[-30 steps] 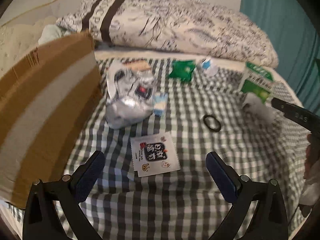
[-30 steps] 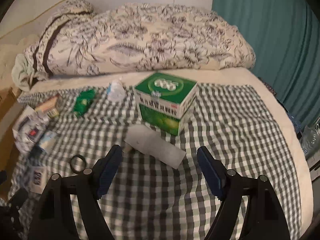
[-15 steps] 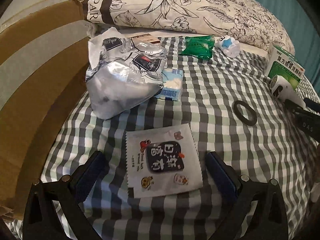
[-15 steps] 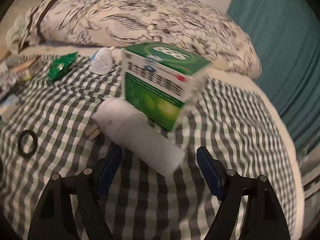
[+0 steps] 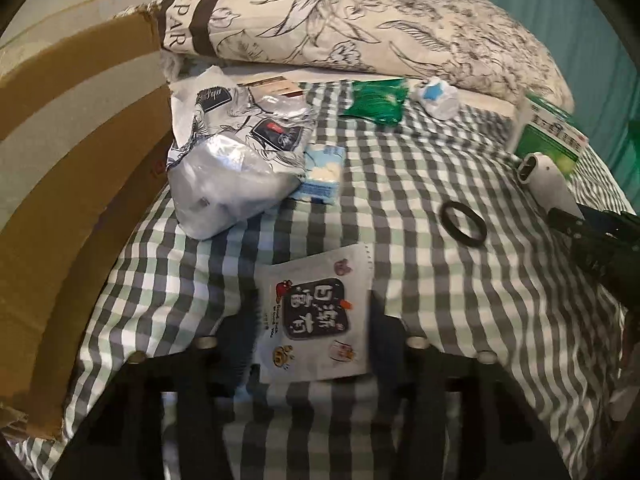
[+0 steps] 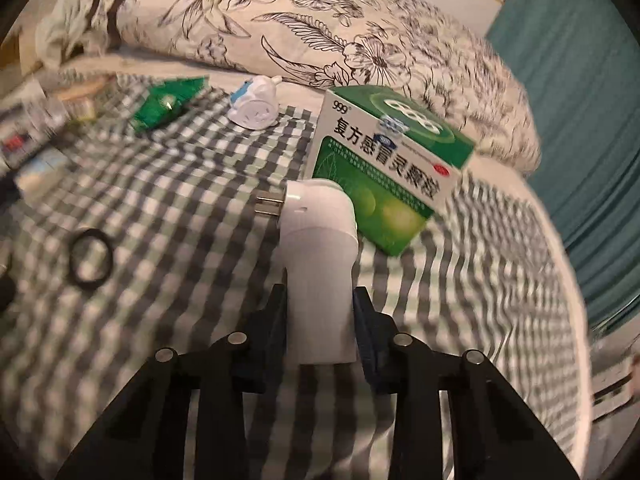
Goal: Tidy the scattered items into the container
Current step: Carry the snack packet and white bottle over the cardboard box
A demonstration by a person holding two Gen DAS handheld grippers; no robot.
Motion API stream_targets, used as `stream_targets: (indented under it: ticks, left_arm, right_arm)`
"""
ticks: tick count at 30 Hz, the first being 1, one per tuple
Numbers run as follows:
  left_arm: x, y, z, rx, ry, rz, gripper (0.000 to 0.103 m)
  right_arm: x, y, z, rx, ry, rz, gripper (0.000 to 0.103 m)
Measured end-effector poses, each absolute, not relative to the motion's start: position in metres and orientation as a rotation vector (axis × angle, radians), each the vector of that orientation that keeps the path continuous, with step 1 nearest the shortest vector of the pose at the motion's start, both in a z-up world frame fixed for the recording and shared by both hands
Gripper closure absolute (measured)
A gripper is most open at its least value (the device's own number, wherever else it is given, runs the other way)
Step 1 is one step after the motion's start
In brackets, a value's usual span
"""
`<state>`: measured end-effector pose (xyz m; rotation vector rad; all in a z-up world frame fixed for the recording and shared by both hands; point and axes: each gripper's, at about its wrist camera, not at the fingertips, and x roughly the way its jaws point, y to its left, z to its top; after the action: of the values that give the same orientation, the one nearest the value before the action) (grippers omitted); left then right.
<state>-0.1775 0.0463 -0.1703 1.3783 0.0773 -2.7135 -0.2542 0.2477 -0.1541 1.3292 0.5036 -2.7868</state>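
Checked bedspread (image 5: 460, 300): left gripper (image 5: 310, 344) closing on sachet (image 5: 314, 316), grip unclear; right gripper (image 6: 320, 320) pinching plug (image 6: 318, 256).

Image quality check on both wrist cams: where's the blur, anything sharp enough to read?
Left wrist view: left gripper fingers smeared by motion blur around the white sachet, whose print stays readable; dim light; fisheye bends the cardboard box. Right wrist view: checked cloth and black ring blurred; white plug device in the right gripper and the green medicine box lettering fairly sharp.
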Motion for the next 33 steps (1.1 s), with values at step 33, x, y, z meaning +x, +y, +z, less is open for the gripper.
stream_targets:
  ticks: [33]
  left_arm:
    - [-0.074, 0.003, -0.07, 1.292, 0.263, -2.808, 0.077]
  right_arm:
    - [-0.095, 0.191, -0.04, 1.211, 0.128, -2.7, 0.072]
